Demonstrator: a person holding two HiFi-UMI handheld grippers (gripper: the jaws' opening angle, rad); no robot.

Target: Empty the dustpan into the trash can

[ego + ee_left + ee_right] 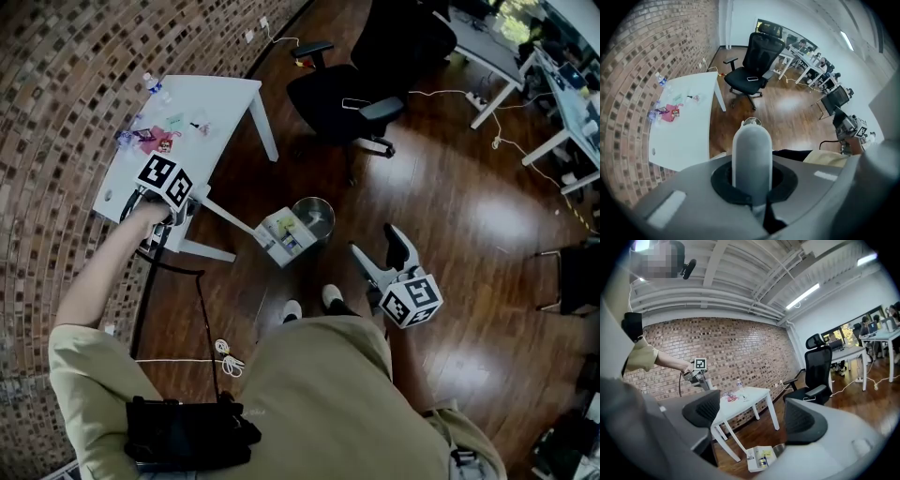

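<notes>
White dustpan [284,236], handle [230,216] slanting toward trash can [317,214]

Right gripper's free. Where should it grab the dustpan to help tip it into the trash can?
Probably low on the handle, just above the dustpan, coming from the open-floor side. The left gripper clamps the top end, the handle slants down toward the trash can, and the table stands on the other side.

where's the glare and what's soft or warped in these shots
Head view: bright glare on the wooden floor, brick wall bowed by fisheye. Left gripper view: the dustpan handle is soft up close. Right gripper view: strip light blown out, corners dark.
</notes>
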